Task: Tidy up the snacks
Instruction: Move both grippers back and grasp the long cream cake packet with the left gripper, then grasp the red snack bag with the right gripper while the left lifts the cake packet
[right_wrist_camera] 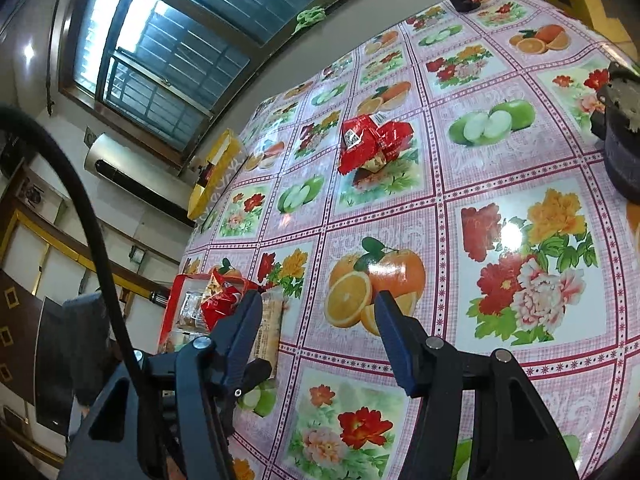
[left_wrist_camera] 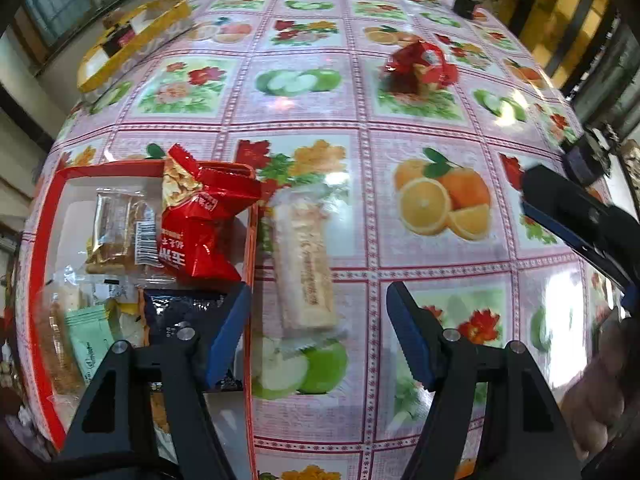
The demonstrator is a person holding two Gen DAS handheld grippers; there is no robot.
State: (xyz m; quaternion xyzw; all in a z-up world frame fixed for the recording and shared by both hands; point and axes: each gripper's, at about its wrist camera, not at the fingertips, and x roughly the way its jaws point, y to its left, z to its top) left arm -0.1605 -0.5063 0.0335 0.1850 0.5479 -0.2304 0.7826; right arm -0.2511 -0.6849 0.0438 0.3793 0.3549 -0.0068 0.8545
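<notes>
A red tray (left_wrist_camera: 60, 176) at the table's near left holds several wrapped snacks, with a red packet (left_wrist_camera: 200, 220) propped on its right rim. A long clear-wrapped pale bar (left_wrist_camera: 306, 260) lies on the cloth just right of the tray. A pile of red packets (left_wrist_camera: 418, 66) lies further out on the table. My left gripper (left_wrist_camera: 320, 320) is open and empty, its fingers on either side of the bar's near end. My right gripper (right_wrist_camera: 320, 328) is open and empty over the cloth; it also shows in the left wrist view (left_wrist_camera: 576, 216). The right wrist view shows the tray (right_wrist_camera: 176, 292), bar (right_wrist_camera: 270, 328) and red pile (right_wrist_camera: 372, 144).
A yellow box (left_wrist_camera: 132, 40) stands at the far left edge; it shows in the right wrist view (right_wrist_camera: 218, 168). A small dark object (left_wrist_camera: 464, 2) sits at the far edge. A dark object (right_wrist_camera: 620, 136) stands at the right edge. The table carries a fruit-and-flower cloth (left_wrist_camera: 440, 200).
</notes>
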